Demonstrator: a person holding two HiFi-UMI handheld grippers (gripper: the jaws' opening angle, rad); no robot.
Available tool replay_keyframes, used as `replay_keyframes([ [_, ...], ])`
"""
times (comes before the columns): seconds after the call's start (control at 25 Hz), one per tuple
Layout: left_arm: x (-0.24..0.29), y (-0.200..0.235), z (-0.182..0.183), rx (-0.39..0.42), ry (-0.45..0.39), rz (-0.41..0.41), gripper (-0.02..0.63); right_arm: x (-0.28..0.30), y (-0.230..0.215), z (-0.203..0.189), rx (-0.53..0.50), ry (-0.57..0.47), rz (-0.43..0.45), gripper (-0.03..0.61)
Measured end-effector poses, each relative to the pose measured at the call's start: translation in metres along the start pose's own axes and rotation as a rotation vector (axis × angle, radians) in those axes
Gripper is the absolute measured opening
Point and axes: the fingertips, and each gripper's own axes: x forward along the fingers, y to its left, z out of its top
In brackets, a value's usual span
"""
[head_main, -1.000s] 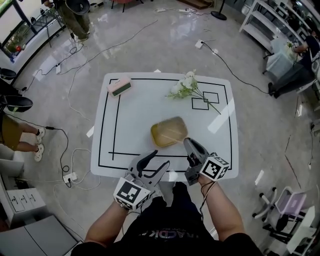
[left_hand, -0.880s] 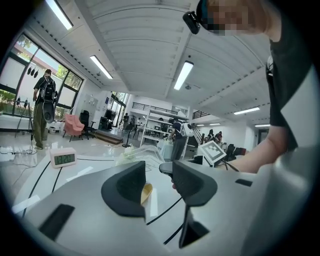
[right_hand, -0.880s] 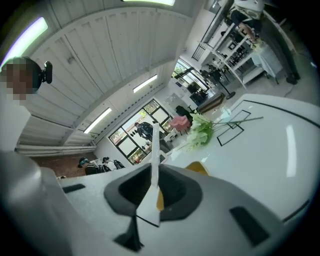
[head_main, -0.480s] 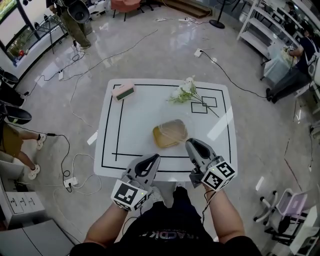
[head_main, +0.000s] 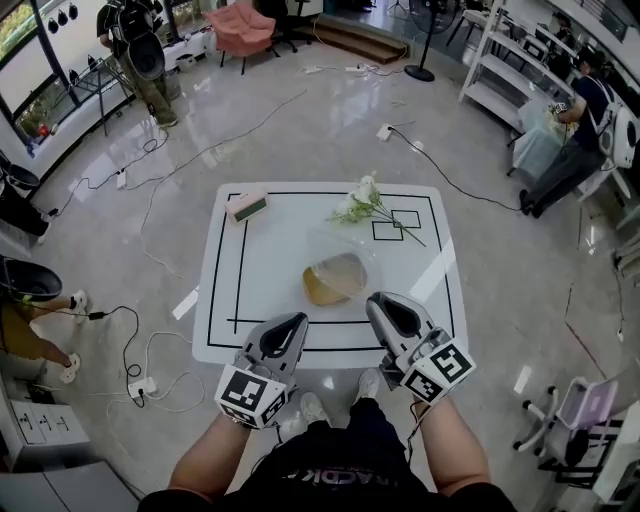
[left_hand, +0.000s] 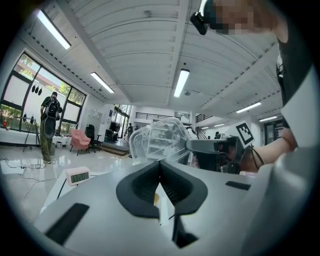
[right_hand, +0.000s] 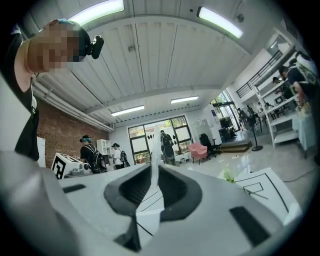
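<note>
The right gripper (head_main: 380, 303), at lower centre of the frame, is clamped on the edge of a clear lid (head_main: 342, 250). It holds the lid over a yellow box (head_main: 335, 282) in the middle of the table (head_main: 225, 300). The left gripper (head_main: 290, 322), jaws pressed together, hangs at the table's near edge. Flowers (head_main: 365, 200) and a clock (head_main: 246, 206) lie along the far edge, well apart from the box.

Clear lid (head_main: 343, 246) near-invisible in head view, outline unclear. Clock (head_main: 246, 206), tabletop (head_main: 270, 270) far-left corner: digits too small. Tray (head_main: 335, 281) contents indistinct.
</note>
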Motion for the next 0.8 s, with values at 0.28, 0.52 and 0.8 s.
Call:
replay_keyframes([
  [0.28,-0.005,-0.016,0.018,0.001,-0.032,0.012,0.005,-0.021,0.012,0.028,-0.041,-0.034,0.002,0.046],
  [0.52,0.000,-0.042,0.019,0.006,-0.029,0.048,0.005,-0.038,0.001,0.030,-0.029,-0.025,0.034,0.044],
  [0.8,0.007,-0.082,0.011,-0.009,-0.007,0.139,0.005,-0.069,-0.012,0.028,-0.004,-0.001,0.102,0.044],
])
